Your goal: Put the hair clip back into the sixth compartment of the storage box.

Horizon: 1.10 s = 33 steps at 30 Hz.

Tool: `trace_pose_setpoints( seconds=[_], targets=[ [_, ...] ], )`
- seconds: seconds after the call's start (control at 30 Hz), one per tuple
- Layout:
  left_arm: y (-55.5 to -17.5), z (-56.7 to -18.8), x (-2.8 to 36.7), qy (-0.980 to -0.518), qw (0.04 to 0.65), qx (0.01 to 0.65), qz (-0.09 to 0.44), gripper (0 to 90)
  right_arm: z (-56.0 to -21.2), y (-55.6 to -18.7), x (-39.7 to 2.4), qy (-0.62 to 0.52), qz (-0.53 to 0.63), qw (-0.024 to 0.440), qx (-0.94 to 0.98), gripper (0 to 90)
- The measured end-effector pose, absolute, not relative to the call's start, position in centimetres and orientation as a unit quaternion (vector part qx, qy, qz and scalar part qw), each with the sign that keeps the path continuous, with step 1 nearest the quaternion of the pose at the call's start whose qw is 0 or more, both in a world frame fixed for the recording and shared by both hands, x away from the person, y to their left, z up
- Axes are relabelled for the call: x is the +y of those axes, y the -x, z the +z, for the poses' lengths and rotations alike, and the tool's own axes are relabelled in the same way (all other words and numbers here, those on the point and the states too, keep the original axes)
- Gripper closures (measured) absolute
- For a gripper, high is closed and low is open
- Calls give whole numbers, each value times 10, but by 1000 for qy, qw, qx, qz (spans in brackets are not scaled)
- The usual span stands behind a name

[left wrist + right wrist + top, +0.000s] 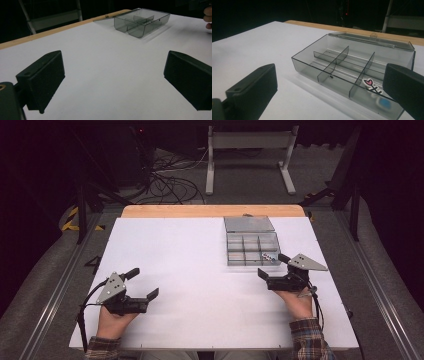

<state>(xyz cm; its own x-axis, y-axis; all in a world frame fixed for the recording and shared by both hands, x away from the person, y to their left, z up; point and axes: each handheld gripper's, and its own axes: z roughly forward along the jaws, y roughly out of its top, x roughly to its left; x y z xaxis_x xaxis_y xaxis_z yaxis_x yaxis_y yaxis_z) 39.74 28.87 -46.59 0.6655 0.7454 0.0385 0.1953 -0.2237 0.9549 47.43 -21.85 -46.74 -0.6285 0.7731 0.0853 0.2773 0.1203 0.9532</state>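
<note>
- White sheet covers the counter [200, 270]; a bare wooden strip [210, 211] runs along its far edge.
- Smoked transparent plastic organiser box [251, 248] sits on the right half of the counter, toward the far side. Its lid [248, 223] is folded open and lies flat behind it.
- Dividers split the box into small compartments. The near right compartment holds a sticker with a pink heart [369, 82] and a small blue item [384, 103], too blurred to identify.
- Left tool [142, 282] is held by the left hand [114, 320] at the near left of the counter, jaws spread wide, nothing between them, well apart from the box.
- Right tool [272, 265] is held by the right hand [298, 302] just beside the box's near right corner, jaws spread wide, gripping nothing.
- Floor beyond the counter carries cables [170, 180] and a grey metal stand [250, 155].
</note>
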Motion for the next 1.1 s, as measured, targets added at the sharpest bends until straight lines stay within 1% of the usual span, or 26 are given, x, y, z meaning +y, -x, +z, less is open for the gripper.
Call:
trace_pose_setpoints(
  seconds=[0.57,1.1],
  targets=[
    [-397,-466,290,-740,527,325,263,39,-469,-459,-225,-351,562,241,709,0],
    [-396,-466,291,-735,532,327,266,39,-469,-445,-236,-347,575,237,702,0]
  ],
)
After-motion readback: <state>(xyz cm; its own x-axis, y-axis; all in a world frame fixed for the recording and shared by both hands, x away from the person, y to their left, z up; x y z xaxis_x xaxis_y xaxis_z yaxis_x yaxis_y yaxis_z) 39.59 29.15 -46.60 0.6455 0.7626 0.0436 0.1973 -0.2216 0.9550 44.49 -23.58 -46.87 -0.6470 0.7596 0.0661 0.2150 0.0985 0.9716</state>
